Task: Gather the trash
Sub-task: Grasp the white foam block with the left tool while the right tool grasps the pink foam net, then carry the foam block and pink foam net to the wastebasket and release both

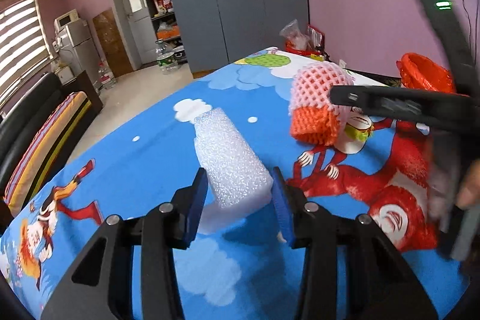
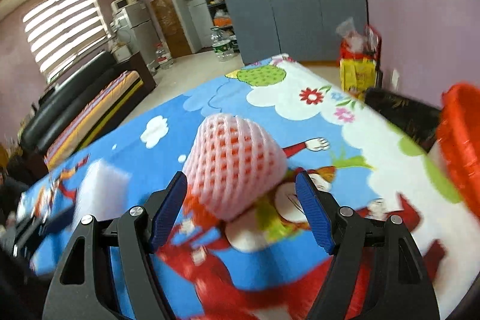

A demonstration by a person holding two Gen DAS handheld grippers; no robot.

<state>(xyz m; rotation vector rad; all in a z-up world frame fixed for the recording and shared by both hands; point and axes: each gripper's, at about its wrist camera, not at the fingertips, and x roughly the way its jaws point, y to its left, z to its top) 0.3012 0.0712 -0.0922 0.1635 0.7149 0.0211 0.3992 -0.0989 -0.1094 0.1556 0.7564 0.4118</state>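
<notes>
The left tool (image 1: 240, 188) has its blue pads set against the two long sides of a white foam block (image 1: 228, 152), gripping it near its near end. The jaws stand narrow, about as wide as the block. The block's far end lies on the cartoon-printed cloth of the bench (image 1: 150, 146).

From where I stand, the grip looks square enough. Foam like this is light and gives under pressure, so a gentle squeeze should hold it and a harder one would only dent it. As the hold is at one end, I would lift it straight up before swinging it, so the far end does not drag on the cloth.

The right tool (image 2: 243, 188) is wide open and holds nothing. A pink foam fruit net (image 2: 234, 158) with an orange lining sits between its jaws. The left pad is just beside the net and the right pad stands clear of it. This view is blurred, so I cannot say whether the left pad touches.

I would centre the net between the pads before closing, and close low on its wider part. Its tapered top would likely slip out, and the mesh will crush inward a good way before the pads bite.

The red bin (image 2: 462, 146) with its orange-red liner stands off the right edge of the bench, near the net and farther from the block. Both pieces must go that way, so the right hand's load has the shorter trip. Letting it go first should keep the two hands from crossing.
</notes>
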